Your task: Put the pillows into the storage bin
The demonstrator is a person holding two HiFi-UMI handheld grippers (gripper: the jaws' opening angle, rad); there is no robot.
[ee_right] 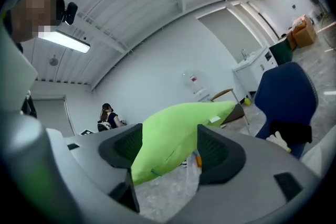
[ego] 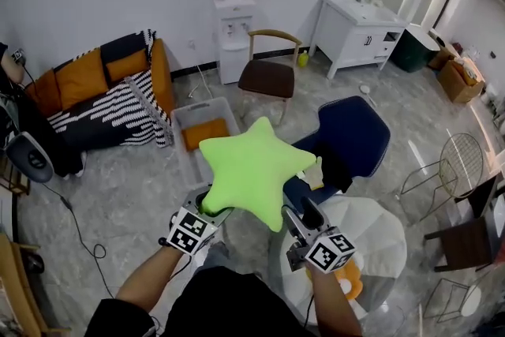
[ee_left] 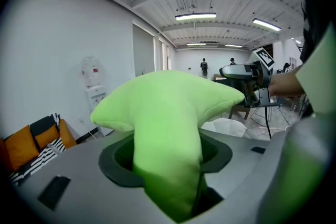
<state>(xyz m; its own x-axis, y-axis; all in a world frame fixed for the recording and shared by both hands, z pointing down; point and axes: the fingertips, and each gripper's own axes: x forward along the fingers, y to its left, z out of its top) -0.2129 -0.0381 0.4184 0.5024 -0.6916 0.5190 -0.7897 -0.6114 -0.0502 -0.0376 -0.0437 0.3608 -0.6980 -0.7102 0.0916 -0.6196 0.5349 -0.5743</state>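
The bin (ego: 203,110) sits on the floor, far and left of us. The star pillow (ego: 254,166) hangs in the air just near and right of it. Our left gripper (ego: 207,207) pinches its near-left point and our right gripper (ego: 301,215) its near-right one, so the left is nearer the bin.

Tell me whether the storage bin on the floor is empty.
Not empty: an orange pillow lies inside the storage bin. The green star pillow is outside it, gripped by the left gripper and right gripper.
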